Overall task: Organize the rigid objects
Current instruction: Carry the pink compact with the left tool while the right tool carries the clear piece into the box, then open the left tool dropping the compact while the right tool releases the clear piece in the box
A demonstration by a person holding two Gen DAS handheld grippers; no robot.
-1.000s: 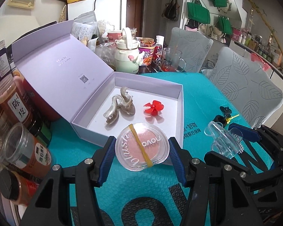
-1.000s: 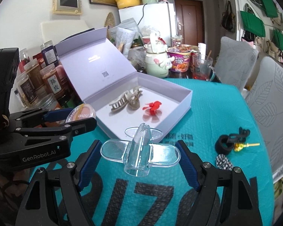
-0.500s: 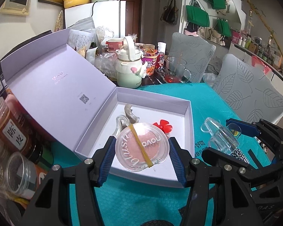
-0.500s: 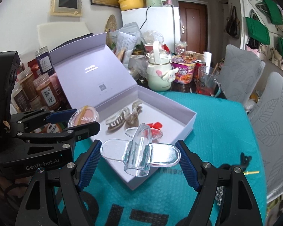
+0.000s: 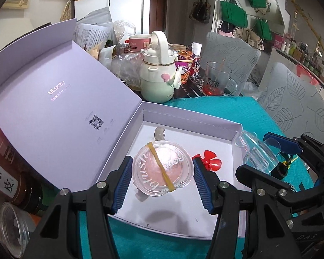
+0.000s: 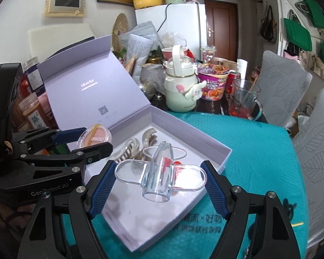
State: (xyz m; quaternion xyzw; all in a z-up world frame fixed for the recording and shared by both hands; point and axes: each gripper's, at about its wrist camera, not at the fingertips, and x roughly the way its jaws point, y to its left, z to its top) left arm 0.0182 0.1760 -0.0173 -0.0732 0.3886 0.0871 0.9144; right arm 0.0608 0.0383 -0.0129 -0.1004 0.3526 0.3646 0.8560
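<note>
Beige hair claw (image 5: 159,132) half hidden behind left-clamped blush compact (image 5: 162,171); right jaws clamping clear clip (image 6: 159,172).

Box floor (image 5: 162,211) near front bare; beige claw clip (image 6: 129,149) and red clip (image 5: 209,161) crowd back half. Raised lid (image 5: 54,108) walls left side; kettle (image 6: 180,86) behind.

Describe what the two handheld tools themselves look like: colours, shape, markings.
Both are matte black plastic frames with two splayed fingers, silver screw heads at the joints, and ribbed blue pads on the fingers' inner faces. The left tool has a boxy black body printed "GenRobot.AI" in pale letters, legible from the right wrist. The right tool matches. No cables or sleeves show.
</note>
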